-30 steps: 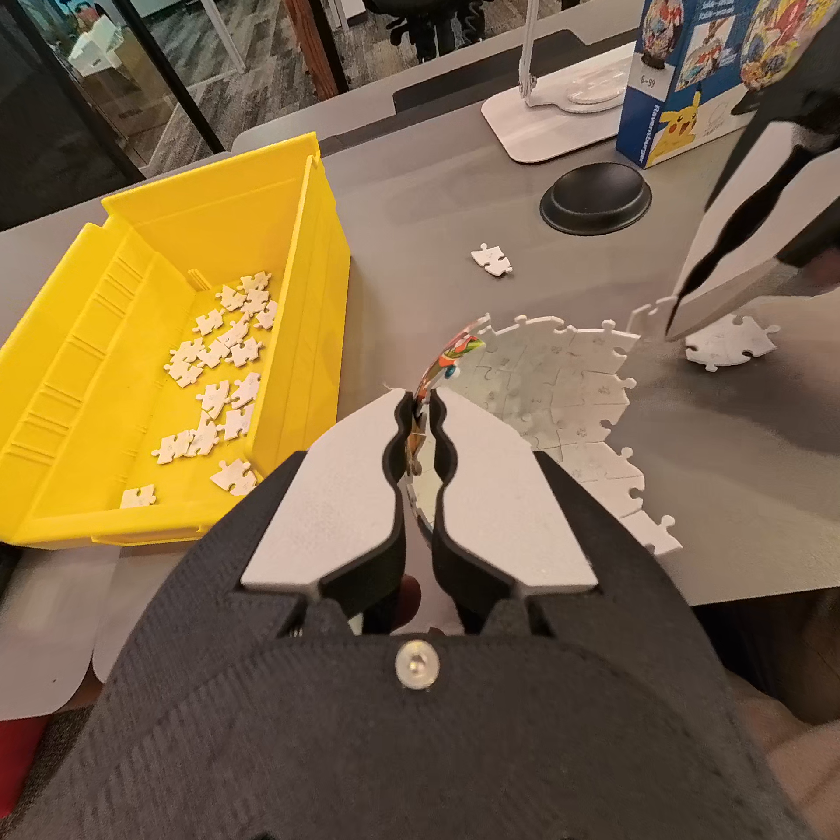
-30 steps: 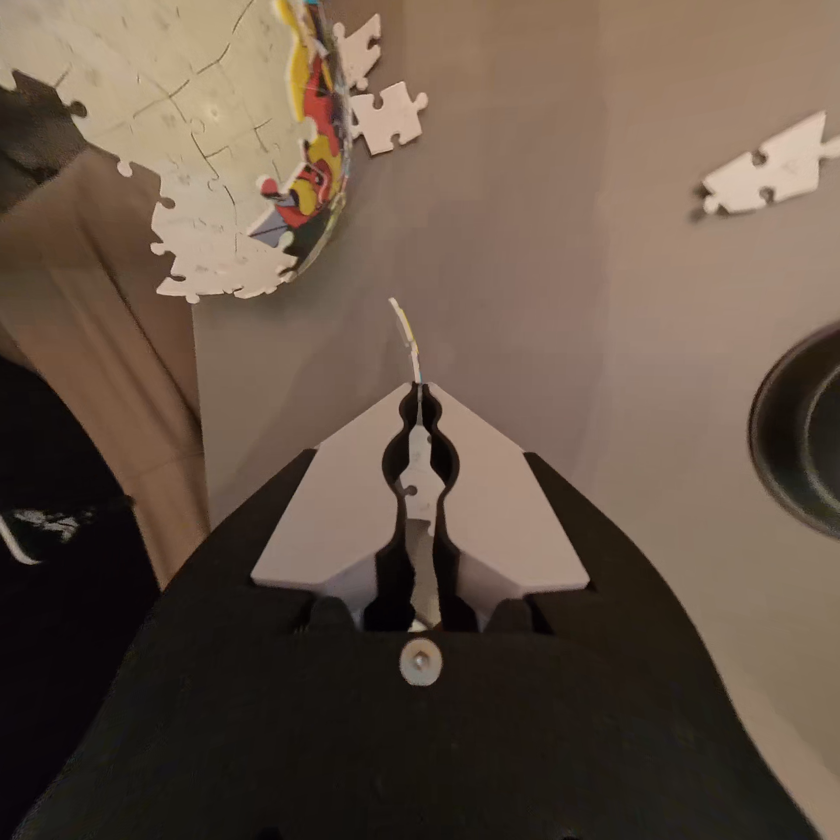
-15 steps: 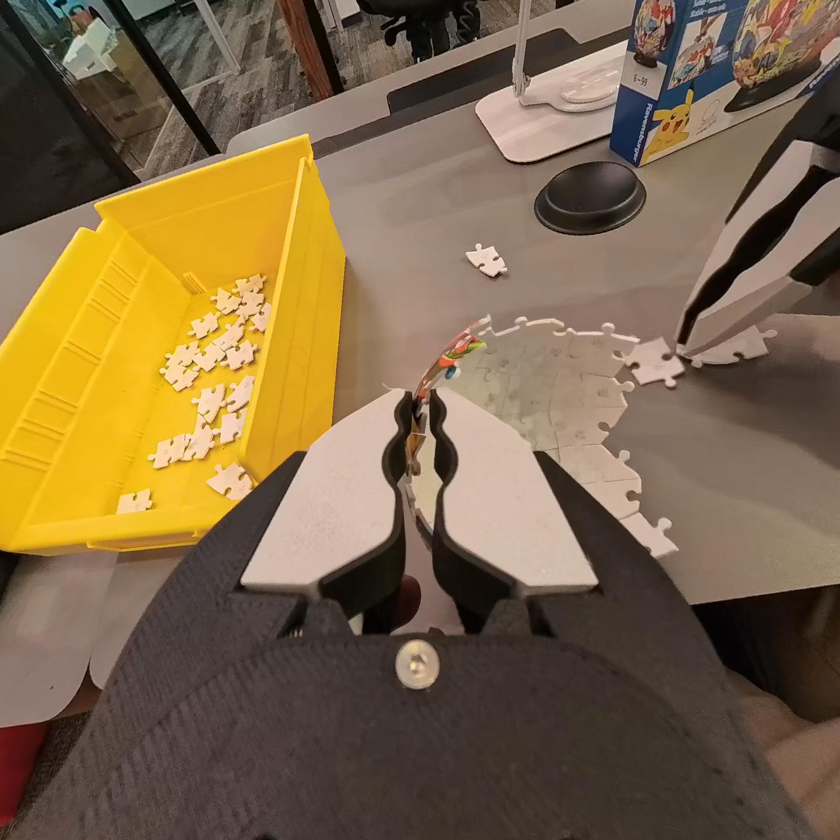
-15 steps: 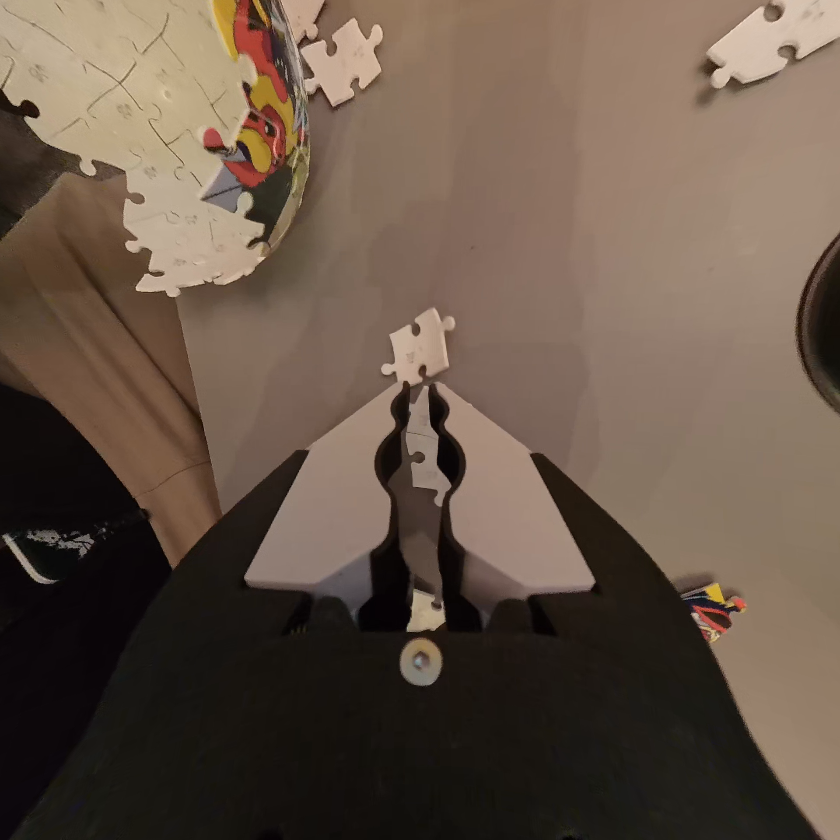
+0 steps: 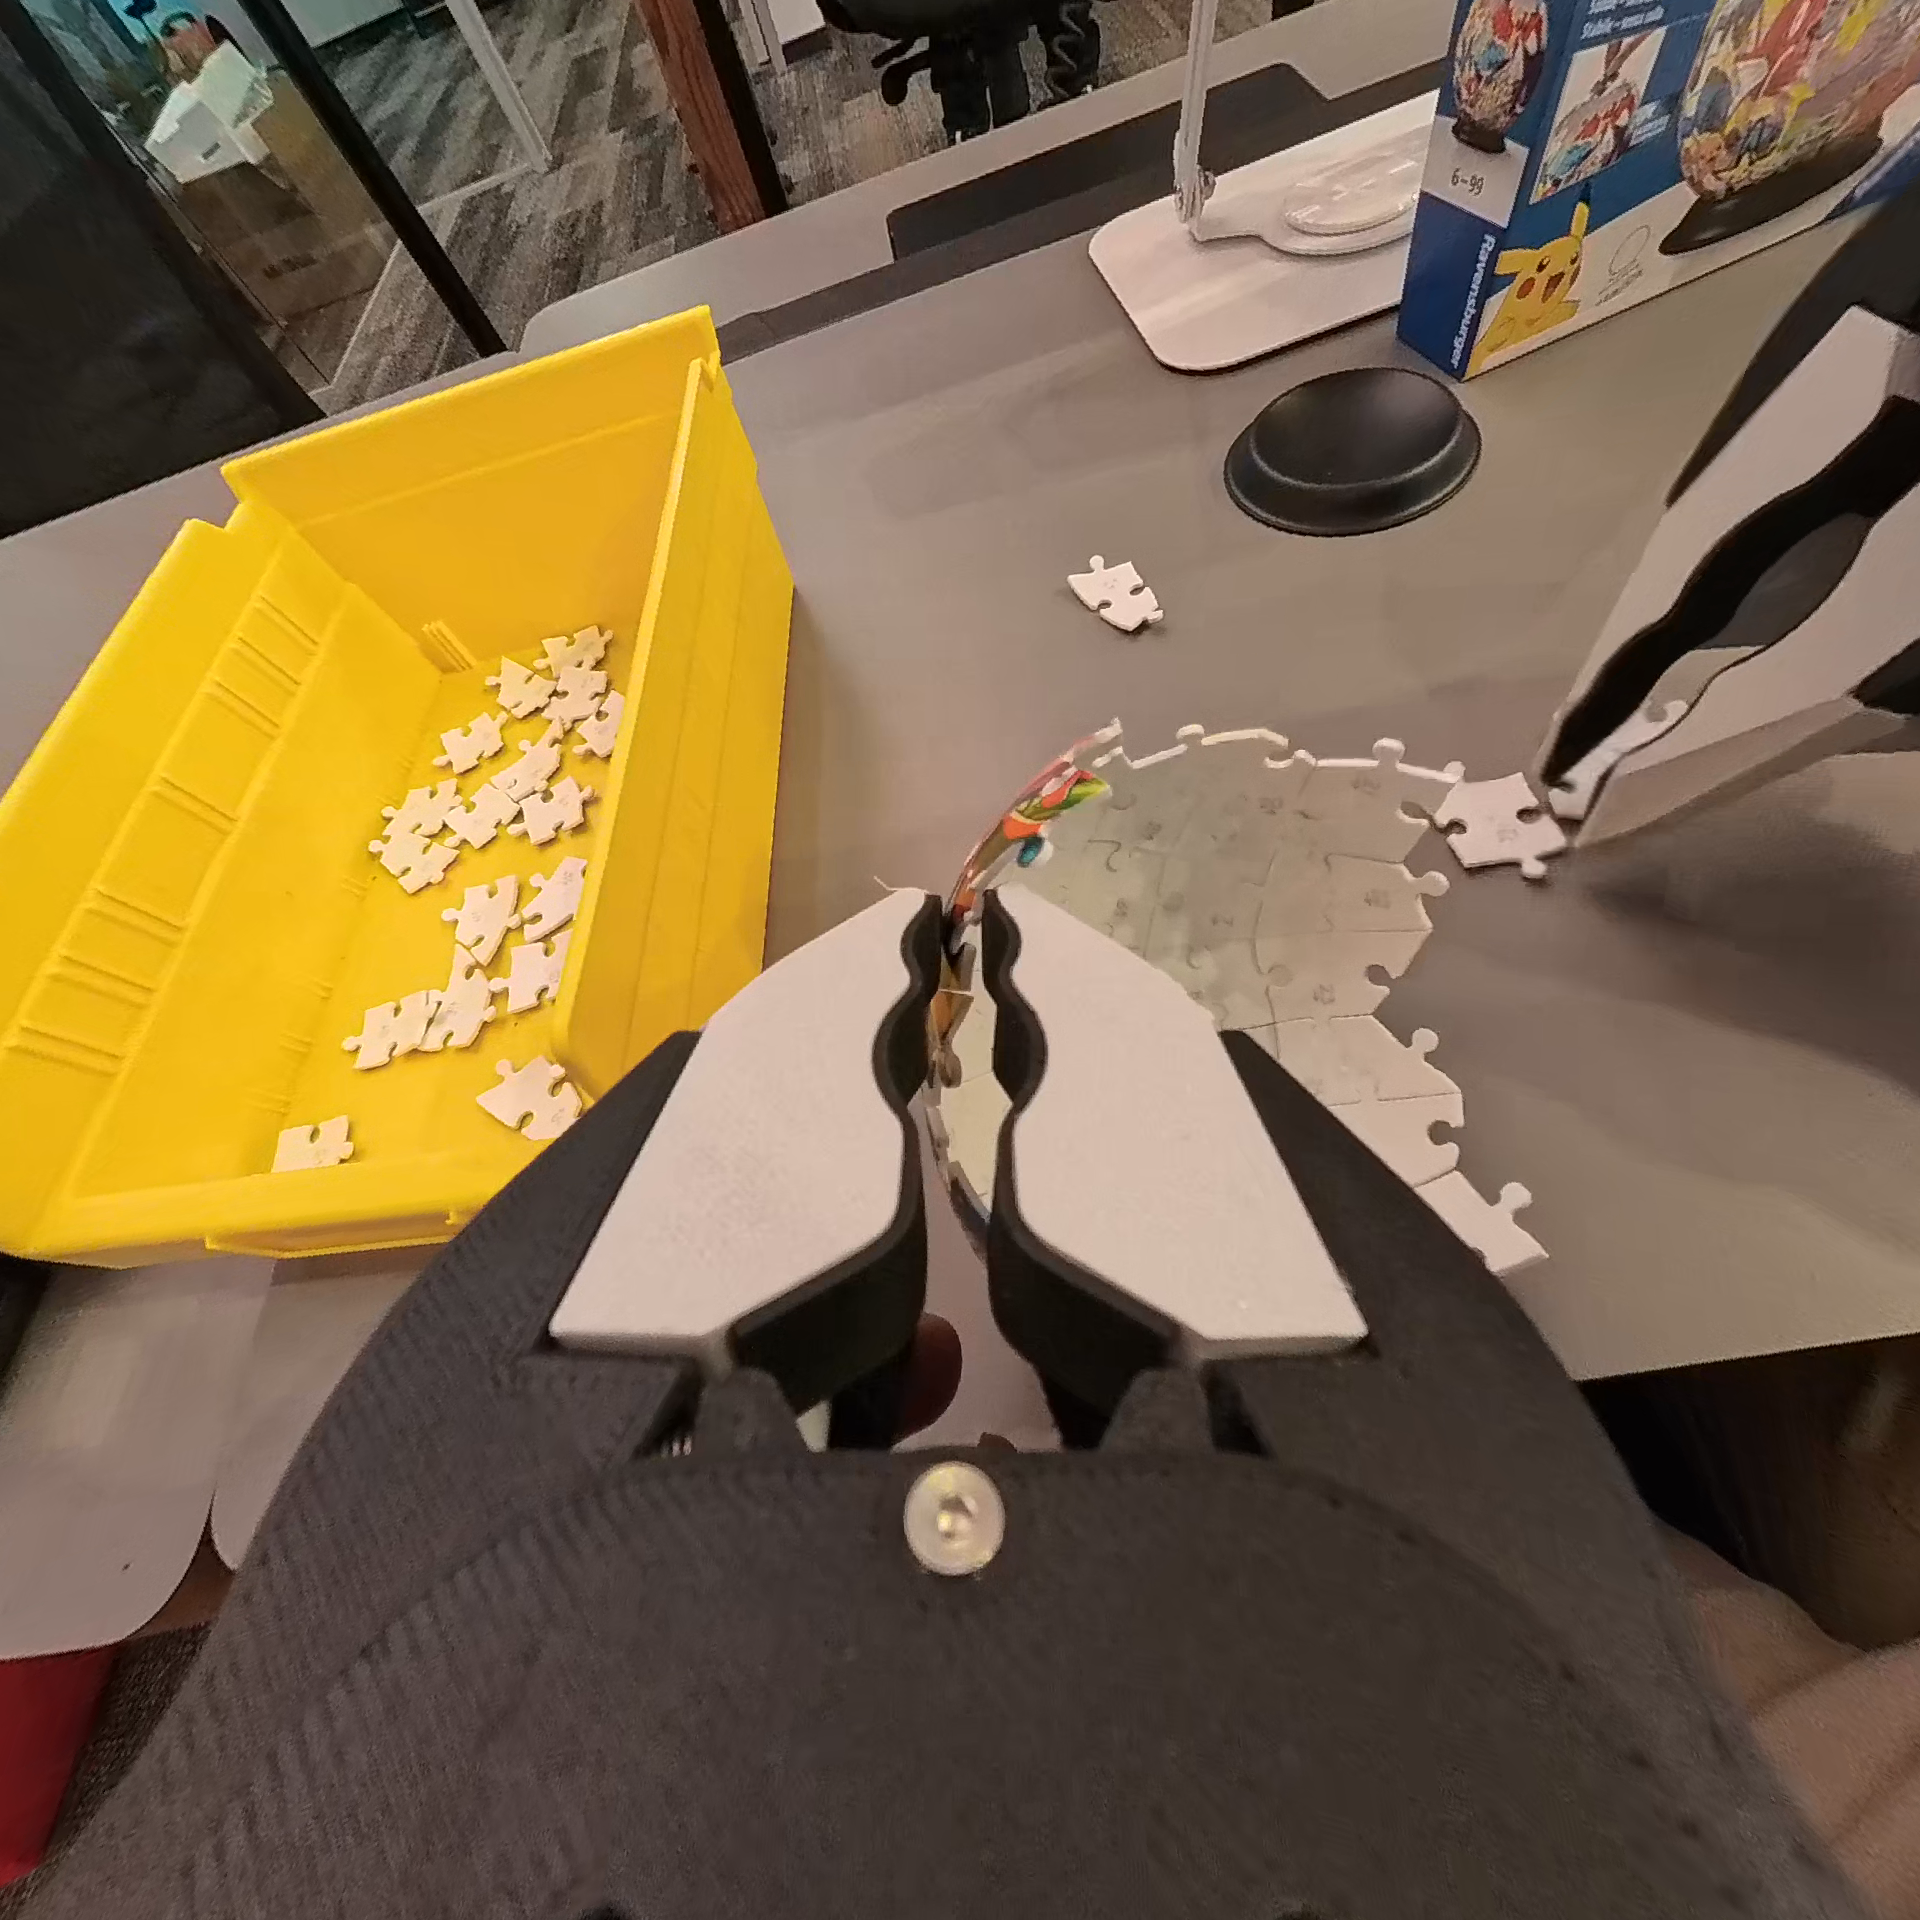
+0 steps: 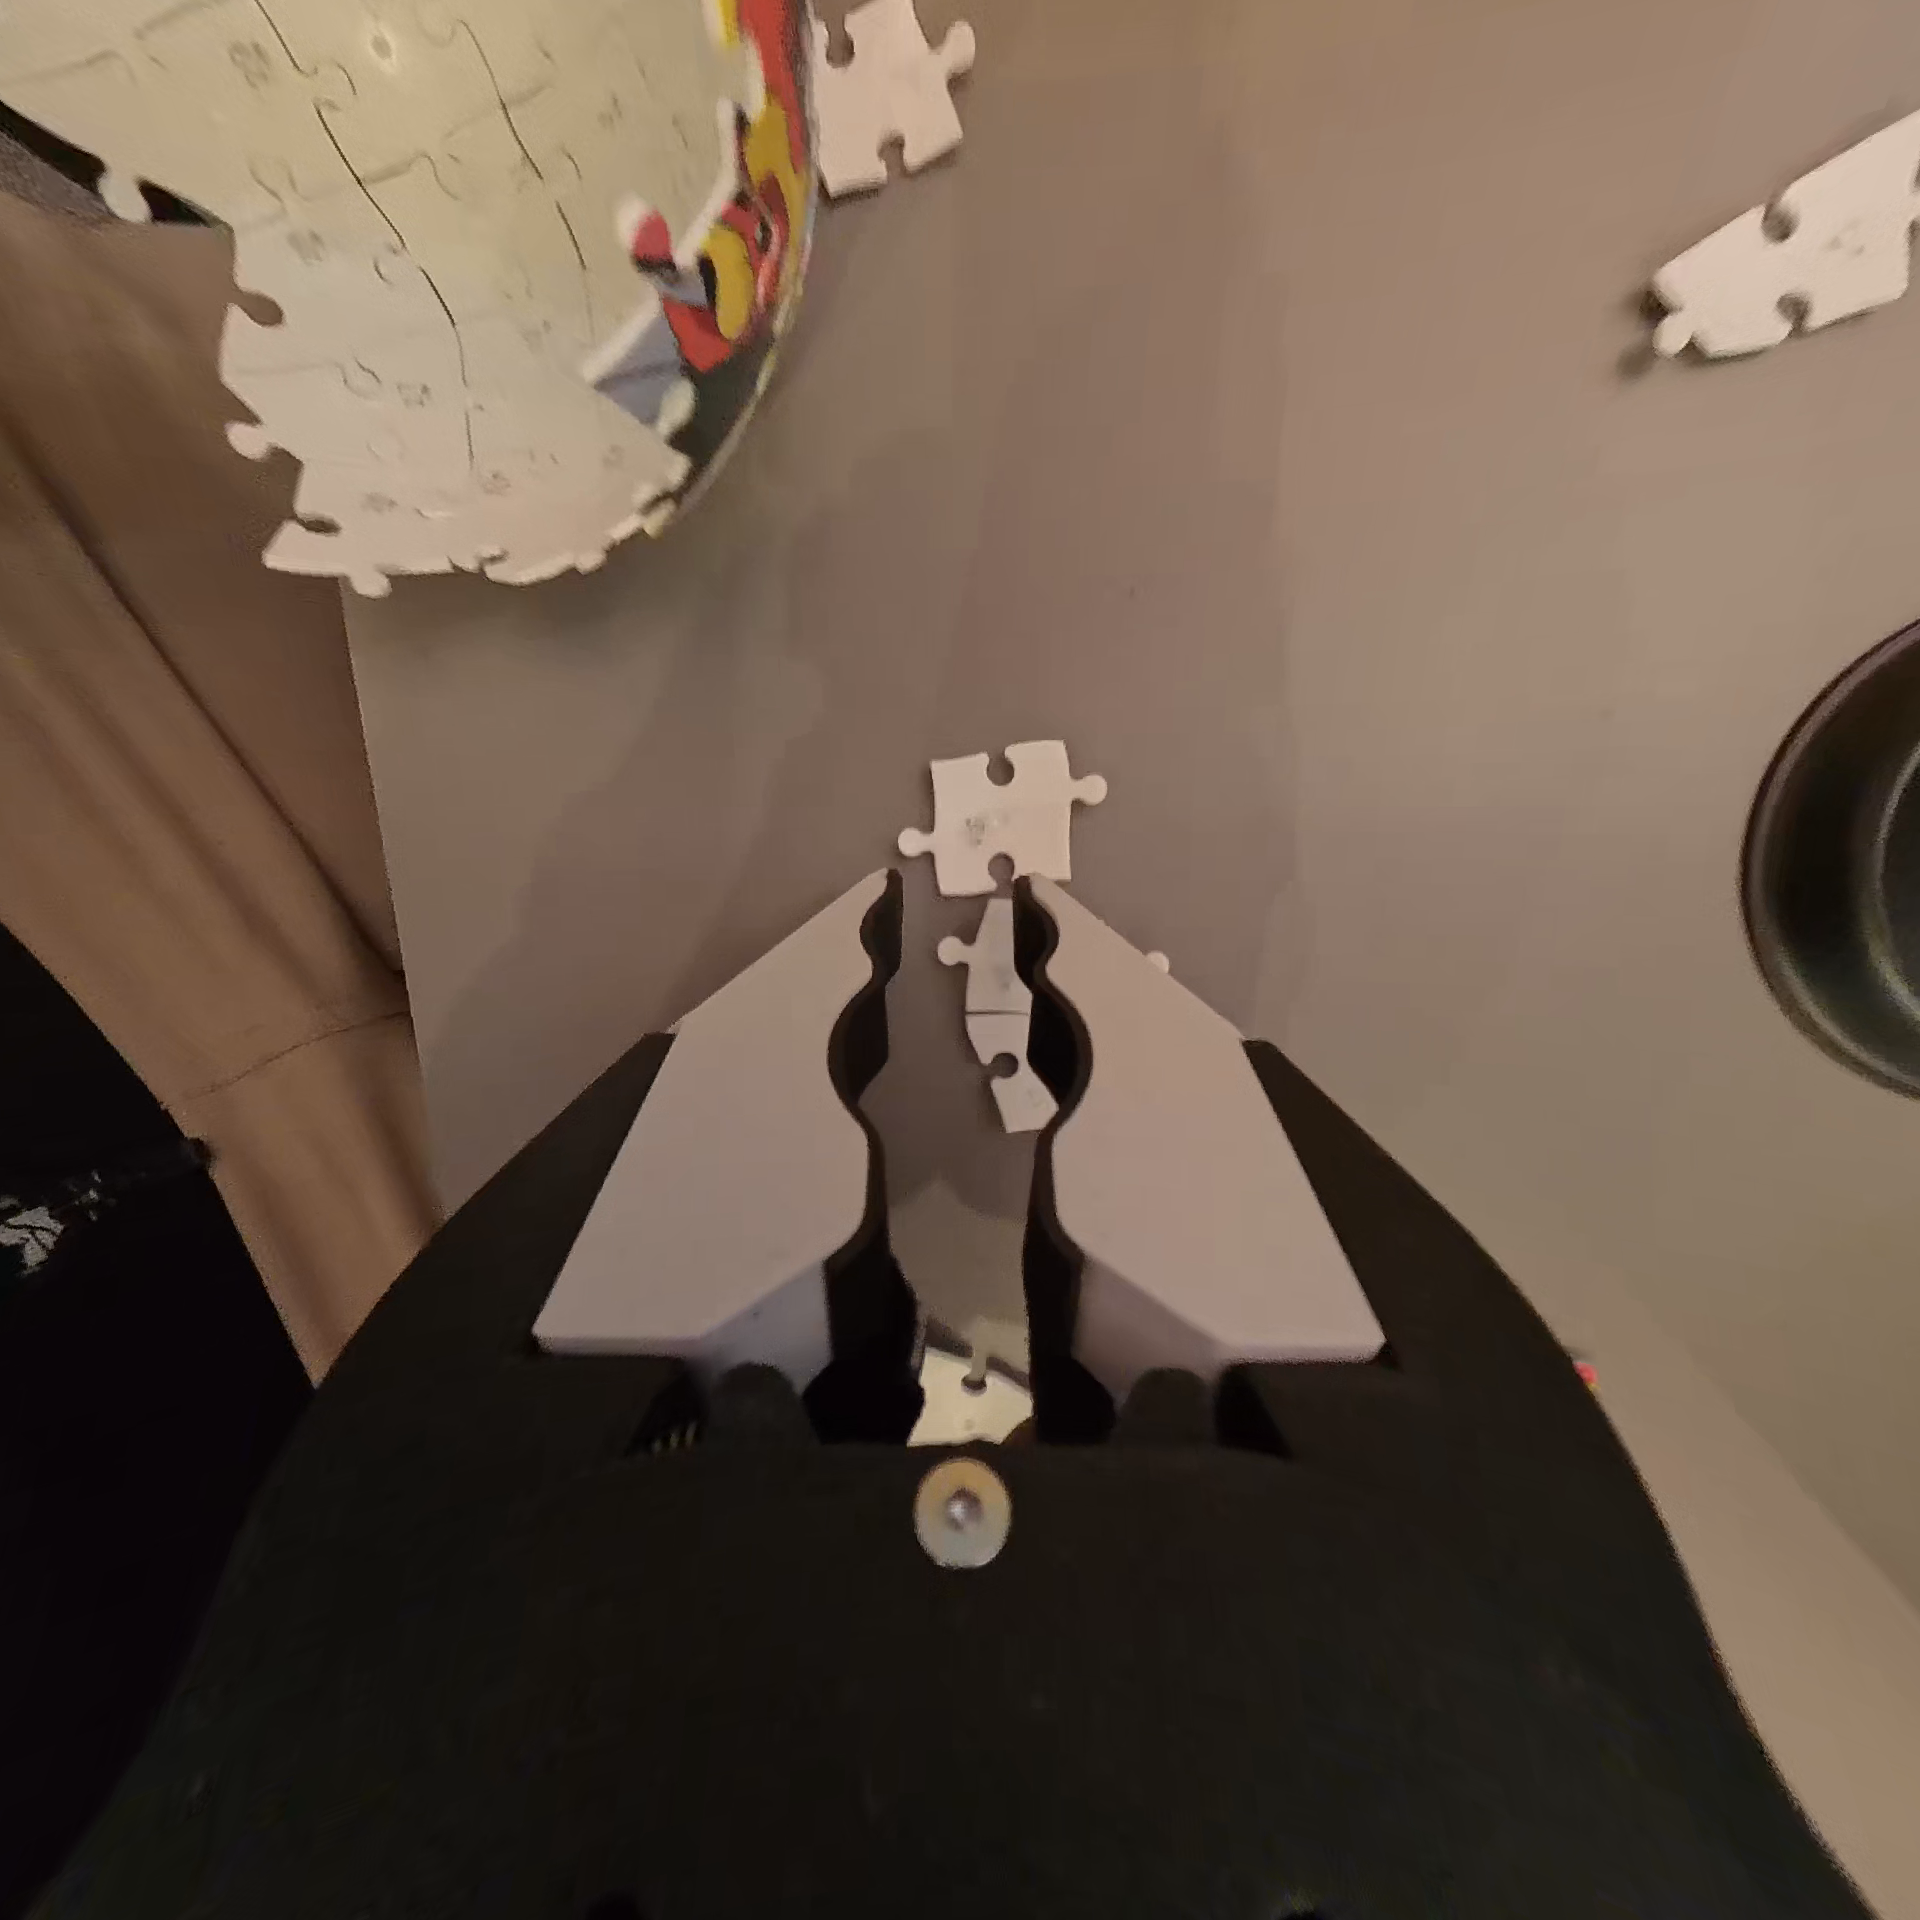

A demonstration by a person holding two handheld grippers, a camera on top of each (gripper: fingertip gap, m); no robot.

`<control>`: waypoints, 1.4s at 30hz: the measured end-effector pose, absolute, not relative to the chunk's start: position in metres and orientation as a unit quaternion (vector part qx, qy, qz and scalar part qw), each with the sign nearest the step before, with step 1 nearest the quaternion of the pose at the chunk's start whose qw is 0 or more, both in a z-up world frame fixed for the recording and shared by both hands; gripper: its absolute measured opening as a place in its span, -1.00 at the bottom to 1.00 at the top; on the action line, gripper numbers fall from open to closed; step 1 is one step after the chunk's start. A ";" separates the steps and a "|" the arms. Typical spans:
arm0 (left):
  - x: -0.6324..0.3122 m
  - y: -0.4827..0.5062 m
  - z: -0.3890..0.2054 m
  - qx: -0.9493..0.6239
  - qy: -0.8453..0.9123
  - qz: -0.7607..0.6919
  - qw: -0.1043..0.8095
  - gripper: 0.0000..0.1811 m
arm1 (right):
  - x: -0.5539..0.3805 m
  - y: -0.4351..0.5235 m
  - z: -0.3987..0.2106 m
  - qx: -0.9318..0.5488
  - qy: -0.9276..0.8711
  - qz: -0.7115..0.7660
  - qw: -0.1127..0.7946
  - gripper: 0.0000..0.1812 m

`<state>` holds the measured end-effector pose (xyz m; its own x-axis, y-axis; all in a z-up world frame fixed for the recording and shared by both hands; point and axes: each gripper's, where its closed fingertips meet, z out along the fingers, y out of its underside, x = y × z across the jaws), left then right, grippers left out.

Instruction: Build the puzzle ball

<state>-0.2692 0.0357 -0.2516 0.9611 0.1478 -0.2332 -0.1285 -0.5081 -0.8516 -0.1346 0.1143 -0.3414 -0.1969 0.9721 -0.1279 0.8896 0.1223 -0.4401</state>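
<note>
My left gripper (image 5: 961,904) is shut on the rim of the partly built puzzle ball (image 5: 1247,914), a curved shell that is white inside and coloured outside. The shell is held over the grey table's near edge. It also shows in the right wrist view (image 6: 447,260) at upper left. My right gripper (image 6: 956,883) is open and empty, low over the table to the shell's right (image 5: 1558,800). A white puzzle piece (image 6: 1003,816) lies flat just past its fingertips, close to the shell's edge (image 5: 1501,826). Joined white pieces (image 6: 997,997) lie on the table under its fingers.
A yellow bin (image 5: 686,499) with several white pieces stands at left. A loose piece (image 5: 1115,592), a black dome (image 5: 1351,452), a white lamp base (image 5: 1268,260) and the puzzle box (image 5: 1662,156) lie beyond. More pieces (image 6: 1797,260) (image 6: 894,104) lie on the table. The left gripper's tips are roughly 20 centimetres from the right gripper's. To reach the black dome (image 5: 1351,452) in a straight line is about 15 centimetres for my right fingers, about 25 centimetres for my left.
My right gripper came down, opened and let go of the white piece, which now lies flat on the table by its tips. My left gripper still holds the shell in place.
</note>
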 end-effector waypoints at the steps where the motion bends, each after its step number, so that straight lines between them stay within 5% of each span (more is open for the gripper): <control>1: -0.269 0.036 -0.252 -0.857 -0.005 0.140 0.496 -0.92 | -0.137 0.115 -0.339 -0.627 -0.742 0.218 0.101 -0.78; 7: -0.268 0.036 -0.251 -0.857 -0.004 0.142 0.496 -0.93 | -0.147 0.123 -0.351 -0.626 -0.745 0.211 0.091 -0.71; 15: -0.267 0.037 -0.252 -0.857 -0.004 0.141 0.496 -0.92 | -0.154 0.127 -0.351 -0.631 -0.734 0.231 0.101 -0.98; 22: -0.265 0.037 -0.252 -0.856 -0.003 0.143 0.496 -0.92 | -0.160 0.136 -0.351 -0.614 -0.749 0.224 0.111 -1.00; 42: -0.265 0.039 -0.255 -0.858 -0.003 0.149 0.491 -0.92 | -0.164 0.141 -0.351 -0.313 -0.931 0.188 -0.009 -1.00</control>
